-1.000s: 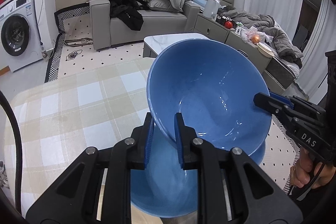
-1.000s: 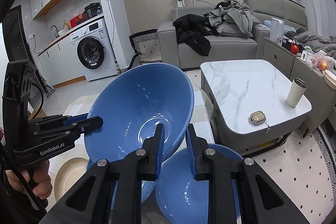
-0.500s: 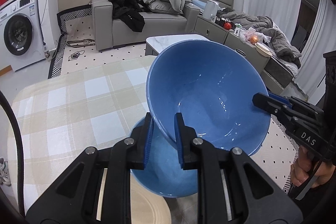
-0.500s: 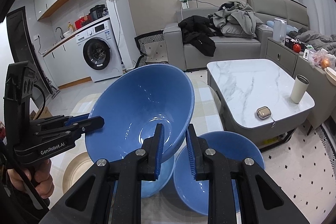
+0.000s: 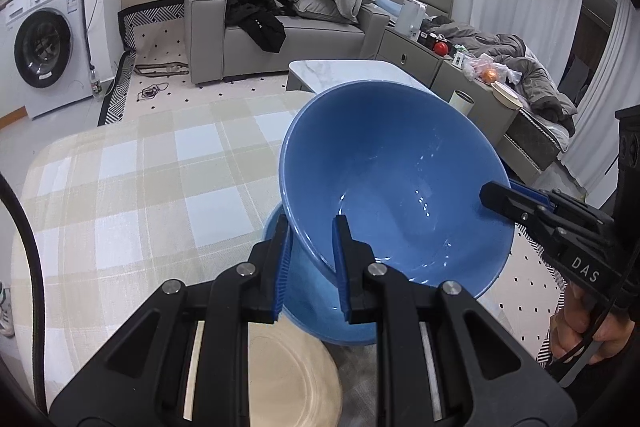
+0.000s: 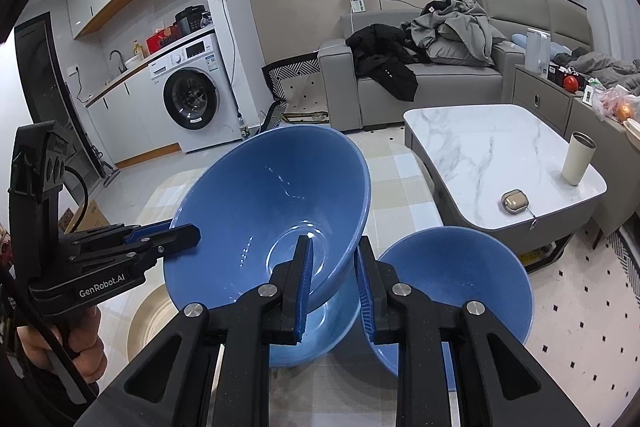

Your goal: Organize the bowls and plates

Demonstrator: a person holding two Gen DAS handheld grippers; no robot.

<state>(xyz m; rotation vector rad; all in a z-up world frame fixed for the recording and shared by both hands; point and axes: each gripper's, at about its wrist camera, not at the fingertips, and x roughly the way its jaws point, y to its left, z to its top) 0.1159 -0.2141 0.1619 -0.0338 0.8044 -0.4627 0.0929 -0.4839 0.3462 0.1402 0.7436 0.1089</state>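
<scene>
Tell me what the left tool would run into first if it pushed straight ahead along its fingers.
The left tool is already clamped on the rim of the held blue bowl, so that bowl's wall comes first. Just beyond and below sits a second blue bowl on the checked tablecloth; the gap is unclear.

- Left black two-finger gripper (image 5: pixel 310 259) with blue pads angled downward, jaws clamped on a rim
- Right black two-finger gripper (image 6: pixel 332 283) likewise pinched, a hand (image 5: pixel 580 331) gripping its handle
</scene>
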